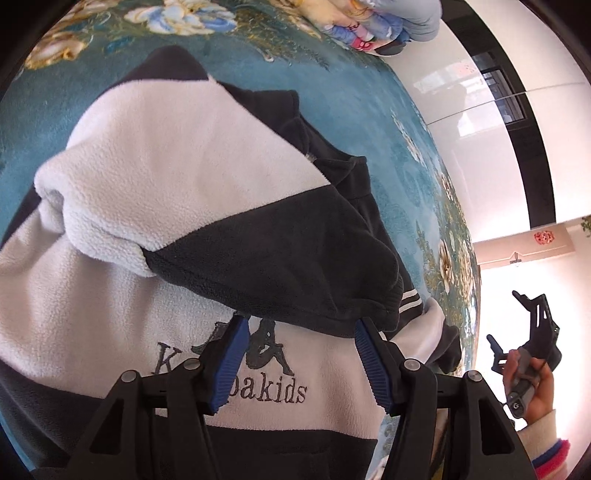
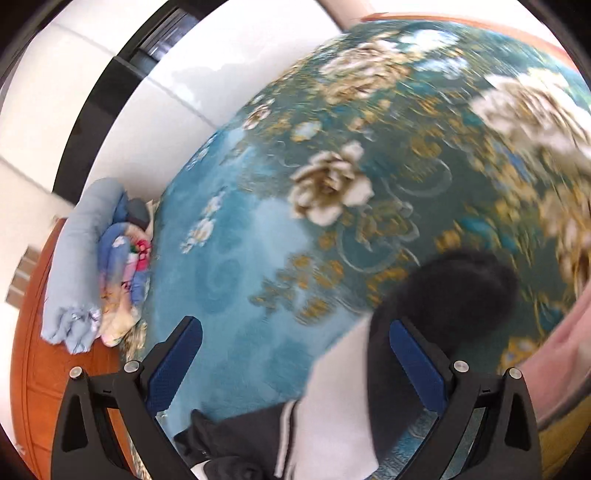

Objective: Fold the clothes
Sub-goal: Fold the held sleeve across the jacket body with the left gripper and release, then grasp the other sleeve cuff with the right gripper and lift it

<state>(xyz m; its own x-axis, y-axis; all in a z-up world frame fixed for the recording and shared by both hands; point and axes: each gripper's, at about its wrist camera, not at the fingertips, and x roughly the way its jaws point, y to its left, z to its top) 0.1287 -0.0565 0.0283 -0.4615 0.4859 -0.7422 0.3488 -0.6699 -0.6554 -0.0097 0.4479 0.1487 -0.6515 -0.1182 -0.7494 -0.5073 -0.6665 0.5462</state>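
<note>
A white and dark grey fleece jacket (image 1: 155,206) with "Kappakids" lettering lies on a teal floral carpet (image 1: 351,110). One sleeve (image 1: 280,266) is folded across the chest. My left gripper (image 1: 301,328) is open, its blue pads either side of that sleeve's dark cuff edge, not clamped on it. My right gripper (image 2: 295,332) is open and empty above the carpet (image 2: 258,240), with part of the jacket (image 2: 332,398) below it. The right gripper also shows in the left wrist view (image 1: 524,332), held up in a hand beyond the carpet's edge.
A pile of folded clothes, pale blue and patterned, sits at the carpet's edge (image 2: 99,266) and shows at the top of the left wrist view (image 1: 376,26). White tiled floor (image 1: 480,147) lies beyond the carpet. Orange wood (image 2: 33,369) borders the pile.
</note>
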